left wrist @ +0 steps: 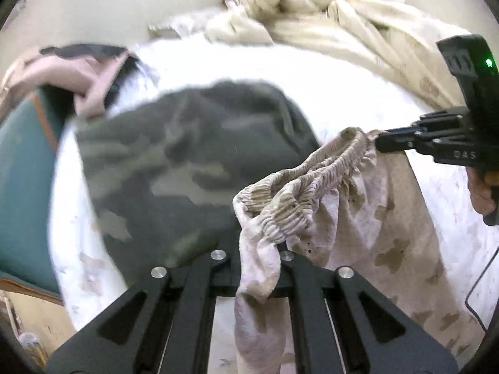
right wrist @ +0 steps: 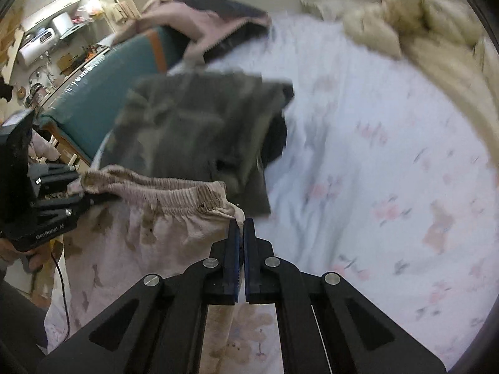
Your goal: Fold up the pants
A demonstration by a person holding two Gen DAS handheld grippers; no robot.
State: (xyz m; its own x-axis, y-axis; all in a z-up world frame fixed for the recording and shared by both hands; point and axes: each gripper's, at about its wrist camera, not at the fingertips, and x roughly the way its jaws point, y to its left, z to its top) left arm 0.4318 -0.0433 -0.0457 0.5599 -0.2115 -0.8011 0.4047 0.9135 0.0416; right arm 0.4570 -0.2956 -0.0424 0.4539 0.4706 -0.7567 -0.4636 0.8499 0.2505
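The bed (right wrist: 389, 155), under a white sheet with a faint pink flower print, fills most of both views. Held up over its near edge are the pants (right wrist: 140, 233): pale pink cloth with brown bear-like prints and a gathered elastic waistband (right wrist: 174, 191) pulled roughly level between the two tools, the legs hanging down below it.

In the right wrist view the right tool (right wrist: 241, 227) sits at 6 o'clock, its blue-padded fingers (right wrist: 232, 249) pressed together on one corner of the waistband. The left tool (right wrist: 93, 198) comes in at 9 o'clock and is clamped on the opposite end of the band. In the left wrist view the left tool (left wrist: 277, 246) is largely draped by the cloth bunched at 6 o'clock, and the right tool (left wrist: 382, 141) bites the band from 3 o'clock, a green light glowing on its body.

Behind the waistband, towards 11 o'clock in the right wrist view, lies a folded camouflage garment (right wrist: 199, 131) in dark green, flat on the sheet, with a darker piece showing under its right edge. Past it at 11 o'clock a pink and black garment (right wrist: 212, 21) lies draped over a teal headboard (right wrist: 103, 87) with an orange stripe. A crumpled cream blanket (right wrist: 421, 18) is heaped along the far side of the bed at 1 o'clock. A black cable (right wrist: 62, 280) hangs below the left tool.
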